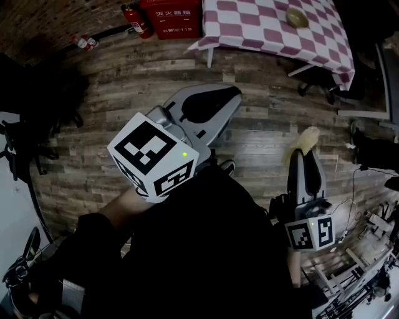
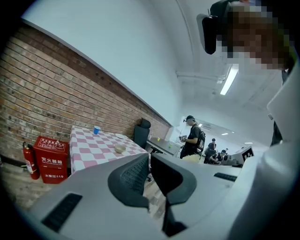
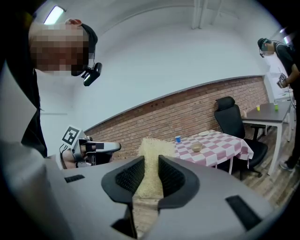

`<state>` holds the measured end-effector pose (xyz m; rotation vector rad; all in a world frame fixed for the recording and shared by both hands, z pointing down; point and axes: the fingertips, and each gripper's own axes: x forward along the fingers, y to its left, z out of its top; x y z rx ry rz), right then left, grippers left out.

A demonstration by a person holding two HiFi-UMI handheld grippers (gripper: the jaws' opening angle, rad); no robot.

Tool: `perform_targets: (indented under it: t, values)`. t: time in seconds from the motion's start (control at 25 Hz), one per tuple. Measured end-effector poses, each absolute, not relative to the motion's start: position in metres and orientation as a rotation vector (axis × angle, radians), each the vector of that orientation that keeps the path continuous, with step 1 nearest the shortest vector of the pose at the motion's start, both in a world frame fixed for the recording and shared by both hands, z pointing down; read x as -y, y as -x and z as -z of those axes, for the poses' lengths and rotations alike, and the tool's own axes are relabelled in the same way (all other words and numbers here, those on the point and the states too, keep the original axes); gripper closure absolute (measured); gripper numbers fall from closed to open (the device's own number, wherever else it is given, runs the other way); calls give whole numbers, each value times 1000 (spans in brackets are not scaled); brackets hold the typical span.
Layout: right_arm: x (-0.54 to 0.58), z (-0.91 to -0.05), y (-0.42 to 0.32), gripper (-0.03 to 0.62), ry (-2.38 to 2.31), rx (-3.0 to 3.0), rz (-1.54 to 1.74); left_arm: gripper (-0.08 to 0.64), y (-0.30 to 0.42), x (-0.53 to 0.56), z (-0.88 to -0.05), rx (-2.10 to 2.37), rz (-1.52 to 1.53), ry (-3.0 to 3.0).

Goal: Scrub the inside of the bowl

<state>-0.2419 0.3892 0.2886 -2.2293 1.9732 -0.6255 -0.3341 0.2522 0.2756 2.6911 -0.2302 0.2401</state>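
- Risk: bowl stands loose on checked table, well apart from both grippers. Scrubbing w/o a hold prob. slides or tips it.
- Risk: scrub pad sticks out past jaw tips; may bend or slip under pressure.
- R gripper: clamped on pad.
- L gripper: jaws together, nothing between.
- Bowl: small, tan, round, upright; inside too far to read.

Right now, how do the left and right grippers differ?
The right gripper is shut on a yellowish scrub pad; the left gripper is shut on nothing. In the head view the left gripper angles up and to the right, while the right gripper points straight ahead. Both are away from the bowl on the checked table.
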Motion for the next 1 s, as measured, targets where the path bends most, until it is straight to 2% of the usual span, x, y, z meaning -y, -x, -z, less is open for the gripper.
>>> perform_targets:
  t: [0.4,0.76,1.0]
  values:
    - [-414,-282,233,489,2211,-2076,516,537,318,-279,-264,271,-225,-2729]
    - [-478,-280,191,489,2122,-2118,498,537,270,-360,-254,315,-236,-2756]
    - [-510,-282,181,489,2102,-2121,493,537,263,-405,-273,330,-316,-2726]
